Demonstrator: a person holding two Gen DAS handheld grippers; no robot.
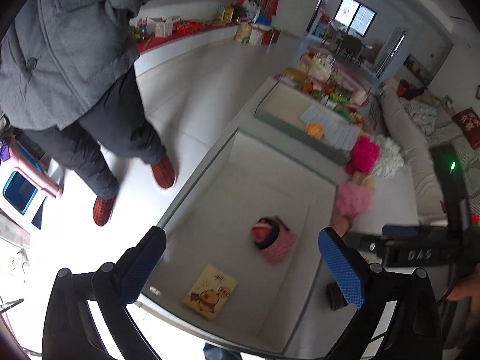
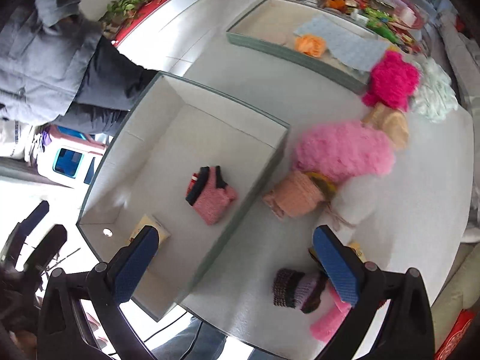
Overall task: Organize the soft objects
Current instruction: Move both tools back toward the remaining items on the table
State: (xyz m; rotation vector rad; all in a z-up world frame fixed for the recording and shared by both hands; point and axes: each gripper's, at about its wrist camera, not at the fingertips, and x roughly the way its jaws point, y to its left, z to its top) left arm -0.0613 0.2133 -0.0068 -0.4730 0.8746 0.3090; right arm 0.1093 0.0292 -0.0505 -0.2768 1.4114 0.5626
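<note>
A white box (image 1: 318, 198) (image 2: 279, 138) stands on the table. In it lie a folded pink knit garment (image 1: 274, 241) (image 2: 211, 195) and a yellow cartoon cloth (image 1: 210, 292) (image 2: 150, 225). My left gripper (image 1: 243, 267) is open and empty above the box's near end. My right gripper (image 2: 237, 267) is open and empty above the box's right wall. Right of the box lie a fluffy pink item (image 2: 345, 151) (image 1: 352, 199), a peach knit piece (image 2: 295, 196), a magenta fluffy item (image 2: 390, 81) (image 1: 364, 153), and a dark and purple knit piece (image 2: 295, 291).
A person in a grey coat (image 1: 66, 45) and red slippers (image 1: 163, 172) stands left of the table. A second box (image 2: 270, 18) with an orange item (image 2: 310, 45) and a blue sheet (image 2: 345, 42) is farther back. Snacks crowd the far table end (image 1: 327, 84). A sofa (image 1: 420, 156) is at right.
</note>
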